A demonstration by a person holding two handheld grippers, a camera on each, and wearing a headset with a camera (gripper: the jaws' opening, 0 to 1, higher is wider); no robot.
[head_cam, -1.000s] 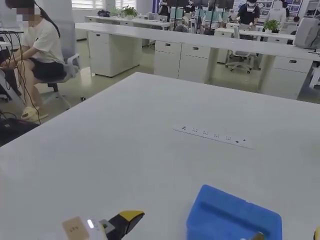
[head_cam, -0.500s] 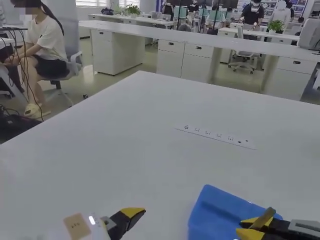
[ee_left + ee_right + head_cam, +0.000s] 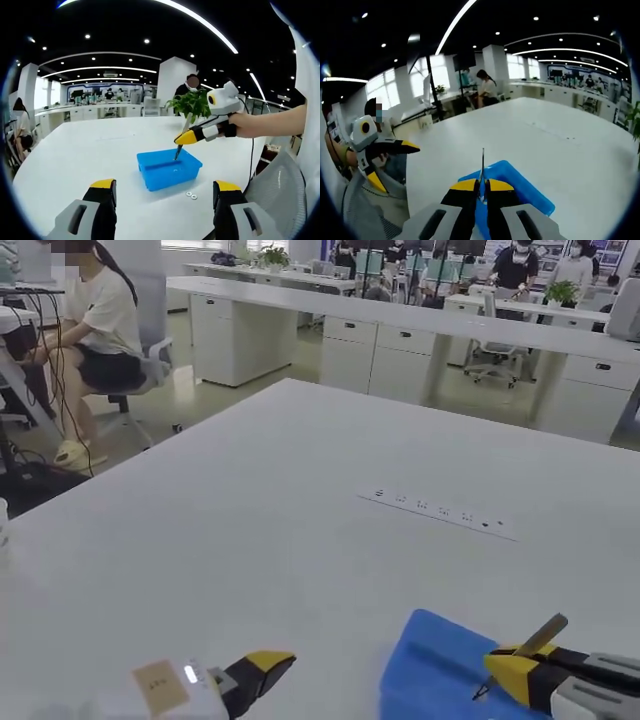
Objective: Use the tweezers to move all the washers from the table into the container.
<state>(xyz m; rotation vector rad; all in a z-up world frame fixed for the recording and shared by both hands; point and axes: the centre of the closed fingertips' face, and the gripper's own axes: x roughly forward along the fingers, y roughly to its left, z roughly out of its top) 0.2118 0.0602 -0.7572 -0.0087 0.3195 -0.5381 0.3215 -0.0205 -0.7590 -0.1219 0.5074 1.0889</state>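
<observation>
The right tool (image 3: pixel 482 186) is clamped tight on the tweezers (image 3: pixel 177 152), jaws pinched together around the shank, and the tweezers stand steeply, tips down and handle end up, leaning a little off vertical. In the left gripper view those tips hang inside the rim of the blue container (image 3: pixel 165 181). Whether anything is pinched between them is too small to tell. Now the part that matters: 2 washers (image 3: pixel 188 193) lie flat on the white desk (image 3: pixel 80 155), touching or nearly so, just beside the container's outer wall at its corner. They are outside the box, on the side facing the left tool (image 3: pixel 165 184). So from the tweezer tips the washers lie back over that wall and down onto the desk, towards the person's side, not deeper into the box. The left tool is spread wide and empty, with the container and the washers framed between its jaws. It sits nearer the washers, but it carries no tweezers, so the pick looks like the right tool's job. The judgement here is that the tips need to lift clear of the rim, cross the wall and come down almost straight on the nearer washer. Flat rings on a smooth desk look likely to skid if the tips land at a slant.
</observation>
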